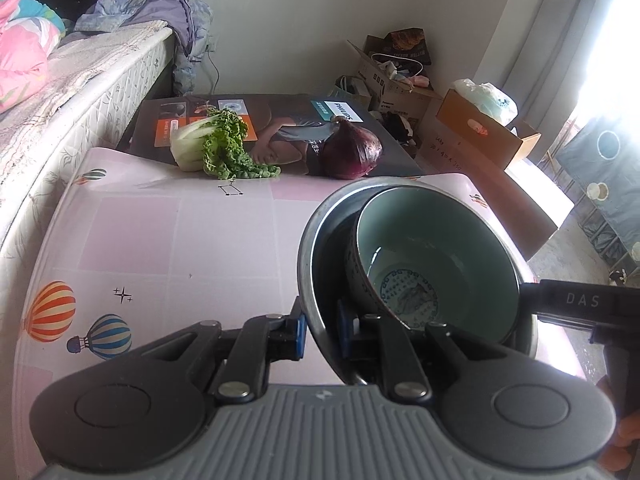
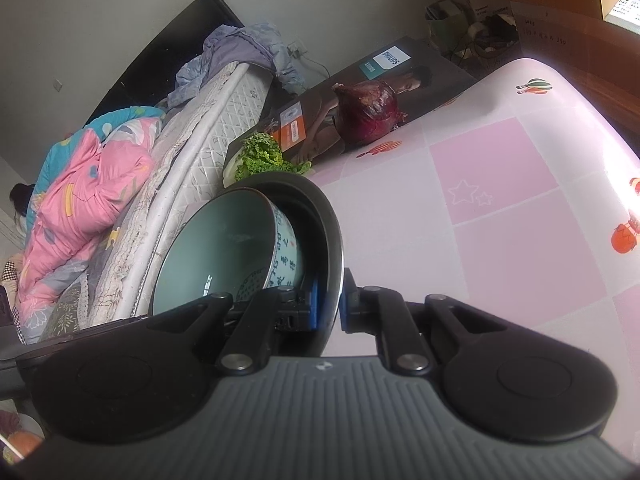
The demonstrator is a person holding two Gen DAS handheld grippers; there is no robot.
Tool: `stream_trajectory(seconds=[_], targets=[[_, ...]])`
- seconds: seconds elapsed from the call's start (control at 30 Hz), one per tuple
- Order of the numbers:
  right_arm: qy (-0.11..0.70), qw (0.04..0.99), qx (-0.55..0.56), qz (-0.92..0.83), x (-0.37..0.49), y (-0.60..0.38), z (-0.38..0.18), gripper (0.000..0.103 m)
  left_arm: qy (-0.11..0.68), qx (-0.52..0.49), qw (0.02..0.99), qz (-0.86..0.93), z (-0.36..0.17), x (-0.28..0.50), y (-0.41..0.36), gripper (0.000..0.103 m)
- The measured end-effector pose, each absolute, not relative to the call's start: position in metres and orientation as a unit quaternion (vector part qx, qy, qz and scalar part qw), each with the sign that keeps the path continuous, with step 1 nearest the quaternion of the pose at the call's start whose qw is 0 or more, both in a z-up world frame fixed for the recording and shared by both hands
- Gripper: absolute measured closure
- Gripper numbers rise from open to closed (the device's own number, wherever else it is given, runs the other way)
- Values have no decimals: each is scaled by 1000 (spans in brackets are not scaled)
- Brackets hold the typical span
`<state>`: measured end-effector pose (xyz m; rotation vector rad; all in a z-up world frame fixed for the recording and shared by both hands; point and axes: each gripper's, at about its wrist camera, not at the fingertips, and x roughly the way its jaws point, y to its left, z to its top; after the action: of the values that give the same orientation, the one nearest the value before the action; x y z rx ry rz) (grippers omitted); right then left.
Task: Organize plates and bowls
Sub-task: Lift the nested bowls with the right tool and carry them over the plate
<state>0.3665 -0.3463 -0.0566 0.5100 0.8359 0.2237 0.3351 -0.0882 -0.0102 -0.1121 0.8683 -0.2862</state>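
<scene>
Round steel bowl point(image 1: 316, 248) with glazed ceramic bowl point(image 1: 436, 256) tilted inside; left claw point(image 1: 322, 334) and right claw point(image 2: 328, 308) both clenched on steel rim. Glossy pink-checked bench point(image 1: 180, 240), bed point(image 1: 80, 92) beside.

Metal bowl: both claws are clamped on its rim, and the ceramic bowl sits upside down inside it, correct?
Not quite. The ceramic bowl sits right side up, tilted, its pale green inside showing in the left wrist view. The rest holds: the left claw and right claw are clamped on the metal bowl rim.
</scene>
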Motion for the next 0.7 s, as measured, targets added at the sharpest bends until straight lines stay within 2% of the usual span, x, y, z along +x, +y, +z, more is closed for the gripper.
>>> stream_trajectory(seconds=[0.27, 0.7], targets=[[403, 874, 247, 113, 305, -336, -39, 93, 423, -54, 892, -149, 3, 283, -74, 89], [449, 851, 249, 109, 216, -314, -68, 92, 472, -51, 867, -149, -26, 224, -56, 89]])
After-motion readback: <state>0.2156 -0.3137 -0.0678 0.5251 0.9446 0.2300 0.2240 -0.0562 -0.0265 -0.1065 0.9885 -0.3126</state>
